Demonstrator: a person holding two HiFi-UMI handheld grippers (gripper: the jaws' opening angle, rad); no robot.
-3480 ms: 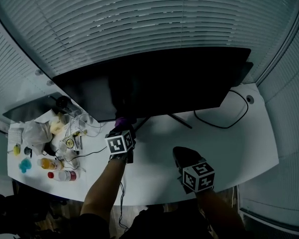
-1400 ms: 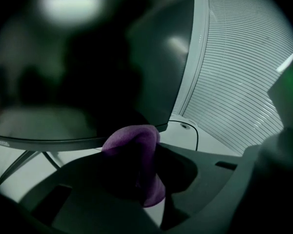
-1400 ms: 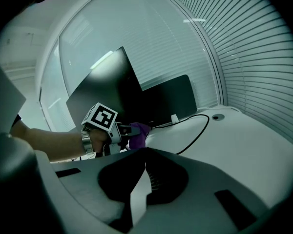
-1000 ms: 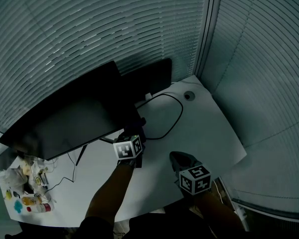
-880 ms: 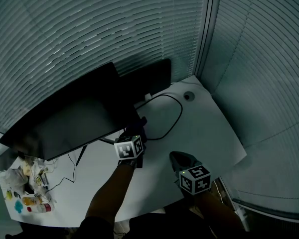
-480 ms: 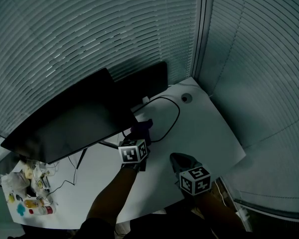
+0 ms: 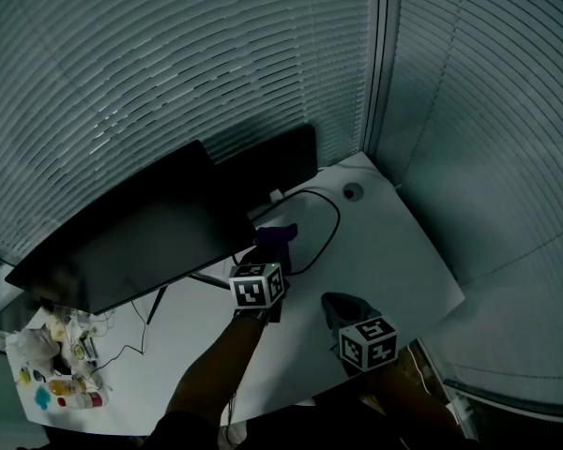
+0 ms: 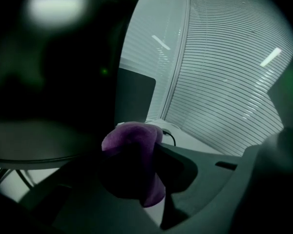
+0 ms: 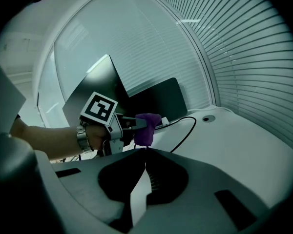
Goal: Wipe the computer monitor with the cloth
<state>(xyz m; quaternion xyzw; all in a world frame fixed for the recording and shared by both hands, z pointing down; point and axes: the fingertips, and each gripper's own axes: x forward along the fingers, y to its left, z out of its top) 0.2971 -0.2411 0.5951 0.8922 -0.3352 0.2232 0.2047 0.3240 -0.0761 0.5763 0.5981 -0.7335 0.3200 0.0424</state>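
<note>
The black monitor (image 7: 122, 242) stands on the white desk (image 7: 394, 251), its screen dark. My left gripper (image 7: 272, 244) is shut on a purple cloth (image 7: 278, 234) and hovers just off the monitor's lower right corner, above the desk. In the left gripper view the cloth (image 8: 132, 136) bulges between the jaws, with the monitor (image 8: 49, 82) close on the left. My right gripper (image 7: 338, 303) hangs low over the desk's near edge, shut and holding nothing. The right gripper view shows the left gripper (image 9: 139, 123) with the cloth (image 9: 147, 129) ahead of the right gripper (image 9: 145, 149).
A second dark panel (image 7: 274, 162) leans behind the monitor. A black cable (image 7: 327, 228) loops across the desk near a round grommet hole (image 7: 353, 192). Bottles and bags (image 7: 52, 368) clutter the desk's far left. Window blinds (image 7: 216, 54) surround the corner.
My left gripper has carried the cloth right and down, off the monitor's lower right corner. The head view has swung right since 3.5 s ago. The right gripper has barely moved.
</note>
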